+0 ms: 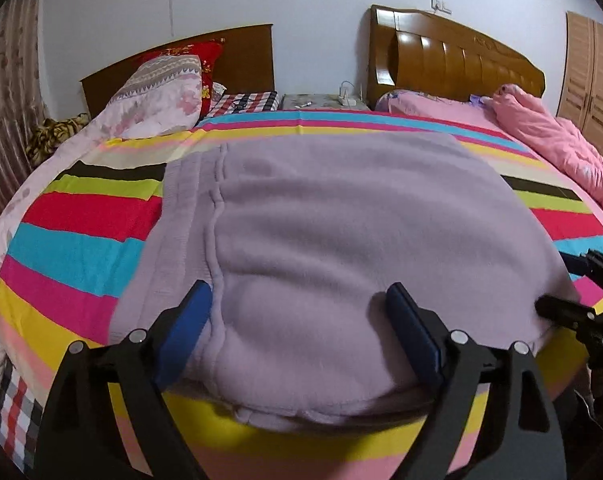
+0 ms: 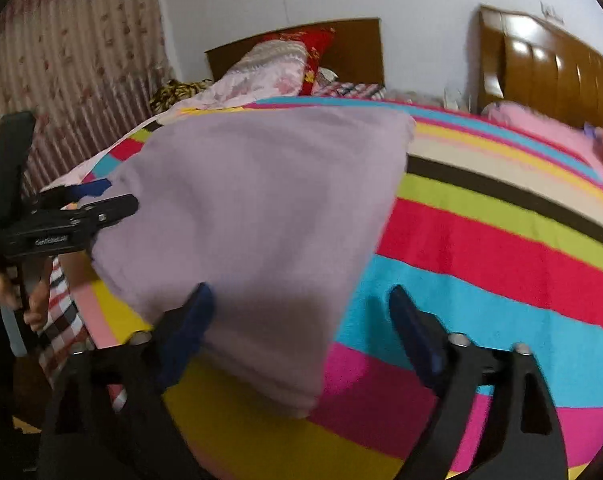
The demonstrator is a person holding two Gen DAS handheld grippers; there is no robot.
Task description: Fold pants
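Lilac fleece pants lie flat on the striped bedsheet, near its front edge, already doubled into a broad rectangle; the ribbed waistband runs down the left side in the left wrist view, with a stitched seam just beside it; the near hem makes a rounded fold line close to the camera.

The left gripper hangs low over the near edge of the pants with its jaws spread wide; the blue pads stand on either side of the cloth and do not press on it, so nothing is held. The right gripper is also spread wide, above the near right corner of the pants; one finger is over the fabric and the other over the bedsheet, and it grips nothing.

I judge that both tools are placed at the near edge because this fold is laid down, and the hands are free for smoothing or for taking the next fold; the surface looks soft and thick, with shallow ripples in the middle; the corners look roughly aligned, though the right wrist view is blurred.
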